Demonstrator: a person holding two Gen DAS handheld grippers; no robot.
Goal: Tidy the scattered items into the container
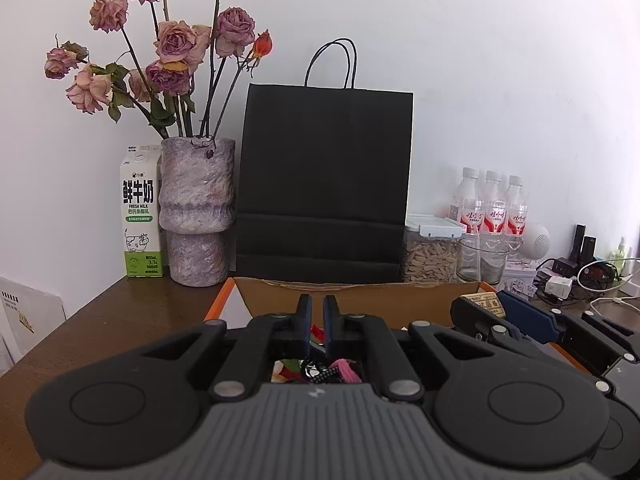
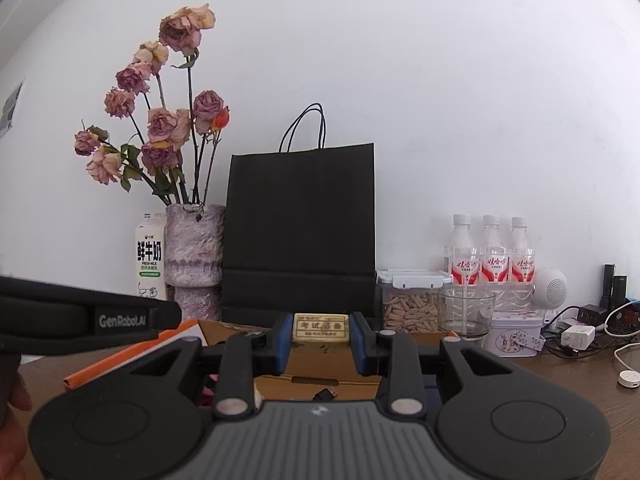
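Note:
An open cardboard box point(image 1: 360, 285) with an orange edge sits on the brown table in front of me. My left gripper point(image 1: 318, 314) hovers over the box's near side, shut and empty, its pads almost touching. Below it, inside the box, lie a pink tassel point(image 1: 347, 370) and other colourful small things. My right gripper point(image 2: 321, 330) is over the same box point(image 2: 320, 364), shut on a beige eraser point(image 2: 321, 327) printed with Chinese characters. The eraser point(image 1: 486, 306) also shows at the right of the left wrist view. A small black plug-like piece point(image 2: 326, 394) lies on the box floor.
Behind the box, along the white wall, stand a milk carton point(image 1: 141, 216), a vase of dried roses point(image 1: 198, 208), a black paper bag point(image 1: 324, 184), a seed jar point(image 1: 430, 254), a glass point(image 1: 482, 258) and three bottles point(image 1: 492, 204). Chargers and cables point(image 2: 576, 336) crowd the right.

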